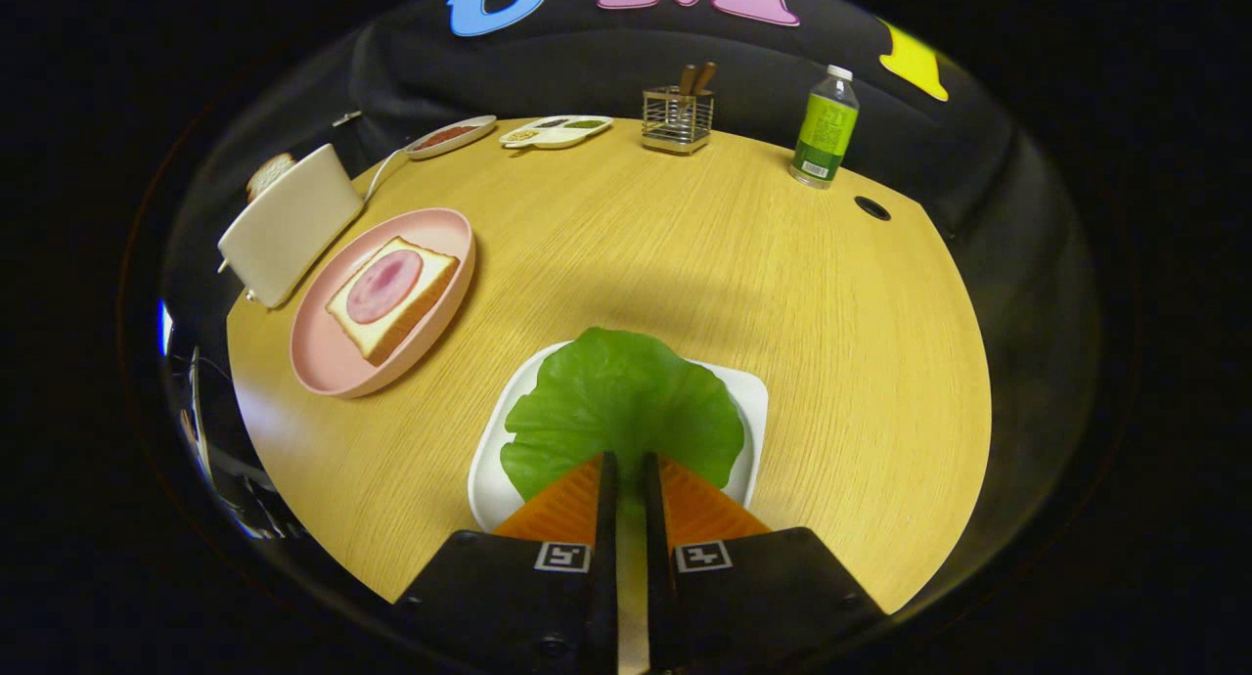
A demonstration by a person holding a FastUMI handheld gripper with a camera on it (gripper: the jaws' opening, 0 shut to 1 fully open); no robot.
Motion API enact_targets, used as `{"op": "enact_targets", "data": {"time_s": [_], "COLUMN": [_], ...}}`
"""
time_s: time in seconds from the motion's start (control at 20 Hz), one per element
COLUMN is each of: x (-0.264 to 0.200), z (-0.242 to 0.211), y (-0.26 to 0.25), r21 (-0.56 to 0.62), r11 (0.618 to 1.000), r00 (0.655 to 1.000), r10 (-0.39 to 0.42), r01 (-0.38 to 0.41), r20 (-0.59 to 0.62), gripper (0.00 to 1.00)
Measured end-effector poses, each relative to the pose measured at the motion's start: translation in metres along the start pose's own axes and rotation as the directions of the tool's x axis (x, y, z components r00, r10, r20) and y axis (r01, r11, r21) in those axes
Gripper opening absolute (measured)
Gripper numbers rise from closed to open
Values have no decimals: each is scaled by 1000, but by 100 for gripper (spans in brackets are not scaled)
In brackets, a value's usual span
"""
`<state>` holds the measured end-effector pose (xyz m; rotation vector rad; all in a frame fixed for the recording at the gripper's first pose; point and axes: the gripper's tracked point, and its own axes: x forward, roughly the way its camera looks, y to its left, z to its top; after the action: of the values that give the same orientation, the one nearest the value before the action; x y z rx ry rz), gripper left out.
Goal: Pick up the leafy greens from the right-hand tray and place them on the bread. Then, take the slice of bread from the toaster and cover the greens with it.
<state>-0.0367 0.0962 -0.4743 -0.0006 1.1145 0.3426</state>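
Tongs [626, 472] pinch the broad, round, flat leafy greens [620, 401] over their white tray [751, 401].

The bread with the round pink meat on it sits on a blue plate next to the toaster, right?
Not quite. The plate is pink, not blue, as the gripper view shows. The rest holds: the bread with the round pink meat sits on it, next to the toaster. The gripper has its fingers nearly closed over the green leaf.

Gripper-mounted fisheye looks down close over the table [743, 264].
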Motion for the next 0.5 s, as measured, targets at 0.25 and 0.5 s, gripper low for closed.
{"op": "enact_targets", "data": {"time_s": [0.25,0.5], "x": [-4,-47], "z": [2,32], "y": [2,8], "r21": [125,213], "r11": [991,974], "r00": [998,992], "r10": [-55,-90], "r01": [54,71], "r20": [4,85], "gripper": [9,9]}}
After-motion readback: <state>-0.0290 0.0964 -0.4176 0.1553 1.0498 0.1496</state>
